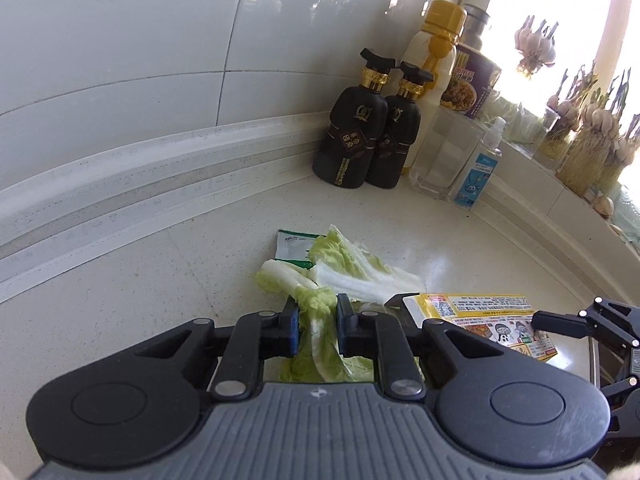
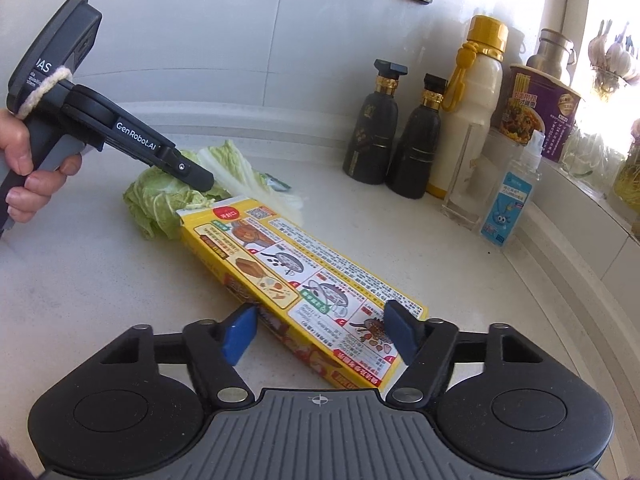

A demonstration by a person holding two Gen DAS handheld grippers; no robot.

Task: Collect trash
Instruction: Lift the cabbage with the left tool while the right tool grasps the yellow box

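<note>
On the pale countertop [image 1: 460,240] we have the trash lying in one heap: cabbage leaves [image 1: 340,268], a small green-and-white packet [image 1: 294,246] tucked partly under them, and a flat yellow box [image 2: 304,280] just beside the leaves, towards the right.

Our left gripper [image 1: 318,322] has its jaws drawn close together around a strip of cabbage leaf; the pads look to be pinching it, though the leaf hides the contact, so we cannot be quite sure. In the right wrist view the same gripper reaches down into the cabbage from the left, a hand [image 2: 24,168] on its grip.

Our right gripper [image 2: 320,334] stands about halfway open, straddling the near end of the yellow box. The left blue pad [image 2: 240,334] sits against the box's edge; the right pad appears to lie over its printed top.

At the back corner stand two black bottles [image 1: 366,140], a yellow-capped flask [image 1: 432,68], and a noodle cup [image 2: 540,114].
</note>
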